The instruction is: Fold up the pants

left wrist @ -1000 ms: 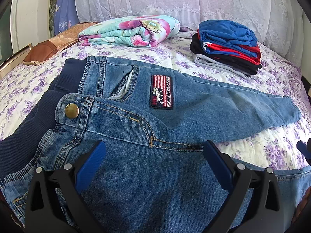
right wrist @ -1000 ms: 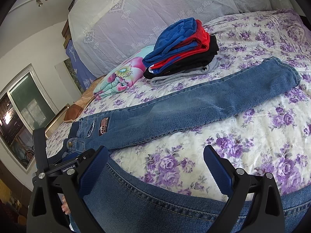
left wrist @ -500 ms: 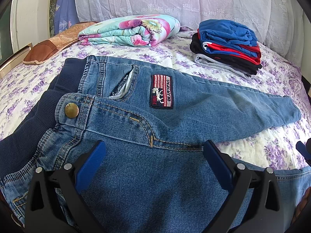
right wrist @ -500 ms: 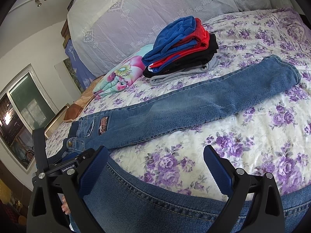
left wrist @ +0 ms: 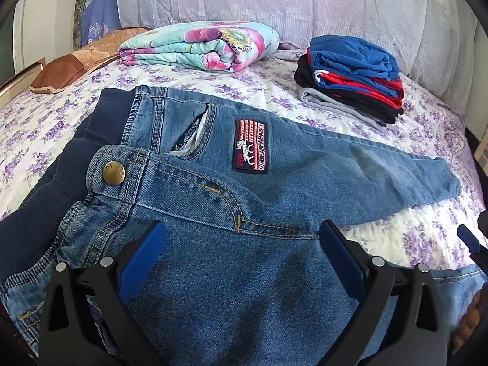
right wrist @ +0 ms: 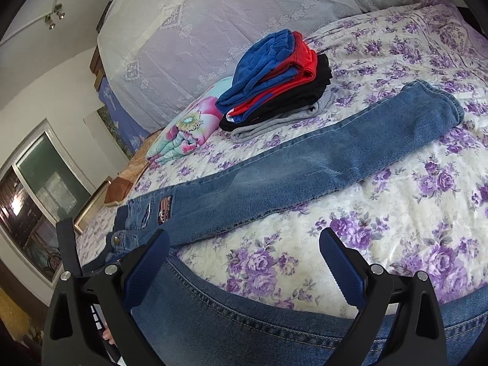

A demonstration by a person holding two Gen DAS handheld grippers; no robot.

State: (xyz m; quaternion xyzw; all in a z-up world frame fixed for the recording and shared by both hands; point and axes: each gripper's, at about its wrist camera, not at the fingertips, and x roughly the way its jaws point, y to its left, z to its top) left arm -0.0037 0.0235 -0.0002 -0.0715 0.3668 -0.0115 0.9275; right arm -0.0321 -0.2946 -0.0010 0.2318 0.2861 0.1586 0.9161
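Blue jeans [left wrist: 305,189] with a dark ribbed waistband, a brass button and a red patch lie spread on the floral bedspread [left wrist: 45,122]. One leg stretches away to the right; in the right wrist view the jeans [right wrist: 305,167] show that far leg whole. My left gripper [left wrist: 241,238] is open, just above the denim near the crotch seam. My right gripper [right wrist: 244,244] is open over the near leg's edge, holding nothing. The near leg runs under both grippers and is partly hidden.
A stack of folded clothes [left wrist: 353,73] in blue, red, black and grey sits at the back right. A folded floral quilt [left wrist: 201,45] and a brown pillow [left wrist: 70,64] lie at the back left. A lace-covered headboard [right wrist: 244,9] stands behind. A window [right wrist: 39,189] is at the left.
The right wrist view has shifted slightly, so the far leg sits a little lower in frame. The left gripper has barely moved. Both stay open.
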